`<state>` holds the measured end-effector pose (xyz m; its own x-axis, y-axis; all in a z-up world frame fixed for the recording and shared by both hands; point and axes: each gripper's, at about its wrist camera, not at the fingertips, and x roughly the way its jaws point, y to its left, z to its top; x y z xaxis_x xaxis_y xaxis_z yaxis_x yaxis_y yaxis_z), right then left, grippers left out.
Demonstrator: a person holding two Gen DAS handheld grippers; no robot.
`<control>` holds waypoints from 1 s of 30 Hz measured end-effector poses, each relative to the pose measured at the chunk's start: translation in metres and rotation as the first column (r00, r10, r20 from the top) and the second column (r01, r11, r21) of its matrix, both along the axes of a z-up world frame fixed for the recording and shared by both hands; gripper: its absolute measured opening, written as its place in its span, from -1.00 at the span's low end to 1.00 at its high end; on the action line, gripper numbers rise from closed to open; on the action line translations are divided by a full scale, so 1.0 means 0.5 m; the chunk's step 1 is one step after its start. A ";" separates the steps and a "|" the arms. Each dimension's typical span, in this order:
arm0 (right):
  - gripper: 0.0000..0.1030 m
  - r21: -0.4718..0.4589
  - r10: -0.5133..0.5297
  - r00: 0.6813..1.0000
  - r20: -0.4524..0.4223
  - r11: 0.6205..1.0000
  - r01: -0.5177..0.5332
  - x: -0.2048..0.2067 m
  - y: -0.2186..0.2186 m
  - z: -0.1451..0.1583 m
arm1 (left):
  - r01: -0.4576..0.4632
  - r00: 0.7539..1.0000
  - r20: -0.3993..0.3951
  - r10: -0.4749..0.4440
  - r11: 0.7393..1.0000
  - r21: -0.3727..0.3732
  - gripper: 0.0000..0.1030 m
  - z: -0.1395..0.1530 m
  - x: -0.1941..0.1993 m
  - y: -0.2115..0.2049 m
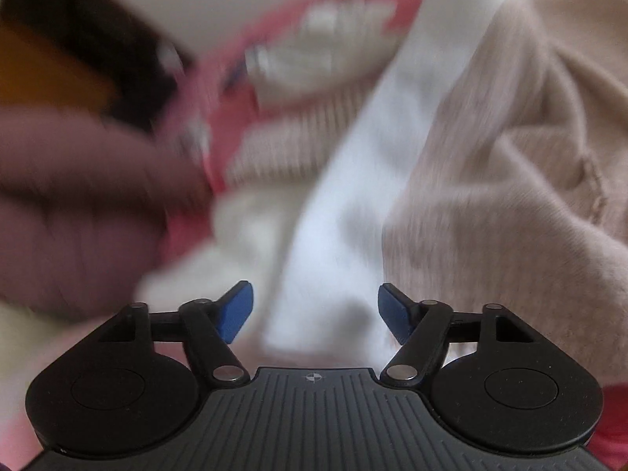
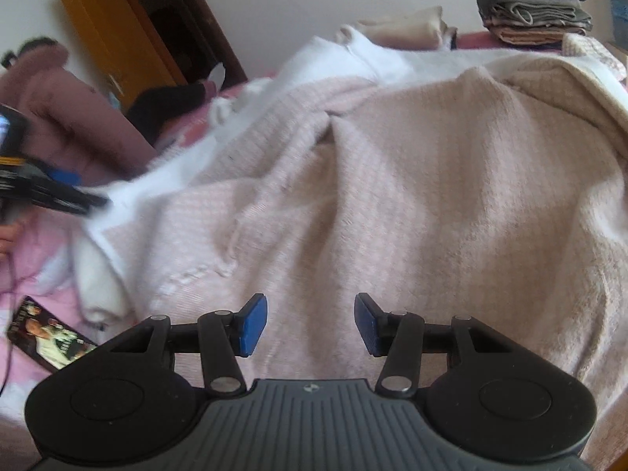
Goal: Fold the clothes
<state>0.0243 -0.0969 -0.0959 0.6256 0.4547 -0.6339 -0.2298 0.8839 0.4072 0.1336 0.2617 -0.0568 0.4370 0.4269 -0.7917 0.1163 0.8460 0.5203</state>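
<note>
A pale pink-beige knit garment point(image 2: 392, 196) lies crumpled over the bed, and it fills the right of the left wrist view point(image 1: 490, 157). A white garment point(image 1: 341, 204) runs under and beside it. My left gripper point(image 1: 316, 306) is open, with the white cloth lying in the gap and the blue pads point(image 1: 235, 314) not pressing on it. That view is blurred. My right gripper point(image 2: 311, 320) is open just above the knit, holding nothing. The right wrist view shows the left gripper point(image 2: 90, 200) at the white garment's edge.
A person's mauve sleeve point(image 2: 78, 117) is at the left. Folded clothes point(image 2: 533, 11) are stacked at the far right of the pink bed sheet point(image 2: 35, 259). A printed card point(image 2: 51, 333) lies near the left edge. A wooden door point(image 2: 117, 31) stands behind.
</note>
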 end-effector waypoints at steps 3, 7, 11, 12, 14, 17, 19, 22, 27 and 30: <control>0.03 0.025 -0.005 1.000 0.008 1.000 0.005 -0.011 -0.026 -0.004 | -0.023 1.000 -0.002 0.023 0.999 0.028 -0.03 -0.014 0.015 0.003; 0.04 0.057 -0.054 0.998 -0.039 0.997 0.056 -0.016 -0.073 -0.039 | -0.013 0.999 0.032 0.011 0.997 0.075 -0.61 -0.012 0.009 -0.020; 0.04 0.126 -0.093 0.989 -0.119 0.986 0.107 -0.006 -0.112 -0.079 | -0.011 0.983 0.181 0.006 1.000 0.025 -0.81 0.038 -0.030 -0.055; 0.04 0.134 -0.091 0.988 -0.127 0.985 0.108 -0.003 -0.115 -0.085 | 0.015 0.976 0.218 -0.012 1.000 -0.010 -0.82 0.057 -0.047 -0.075; 0.04 0.141 -0.085 0.987 -0.137 0.985 0.105 0.002 -0.119 -0.094 | 0.097 0.956 0.286 -0.063 0.989 -0.108 -0.82 0.100 -0.088 -0.123; 0.04 0.144 -0.077 0.986 -0.147 0.985 0.098 0.007 -0.121 -0.100 | 0.309 0.911 0.352 -0.214 0.920 -0.240 -0.82 0.147 -0.161 -0.219; 0.04 0.143 -0.082 0.985 -0.155 0.984 0.104 0.010 -0.124 -0.100 | 0.445 0.872 0.369 -0.322 0.837 -0.320 -0.82 0.153 -0.198 -0.279; 0.04 0.139 -0.105 0.981 -0.165 0.982 0.129 0.008 -0.134 -0.096 | 0.562 0.825 0.342 -0.450 0.712 -0.421 -0.82 0.109 -0.234 -0.345; 0.03 0.124 -0.162 0.970 -0.181 0.975 0.186 -0.002 -0.154 -0.089 | 0.488 0.854 0.150 -0.498 0.666 -0.565 -0.82 -0.053 -0.230 -0.377; 0.03 0.106 -0.179 0.966 -0.185 0.974 0.200 -0.008 -0.155 -0.081 | 0.443 0.861 0.069 -0.504 0.676 -0.588 -0.82 -0.121 -0.243 -0.374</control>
<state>0.0204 -0.1743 -0.1365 0.5934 0.4194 -0.6870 0.0207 0.8453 0.5339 0.0121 0.0745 -0.1174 0.3678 -0.3568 -0.8587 0.6047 0.7933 -0.0706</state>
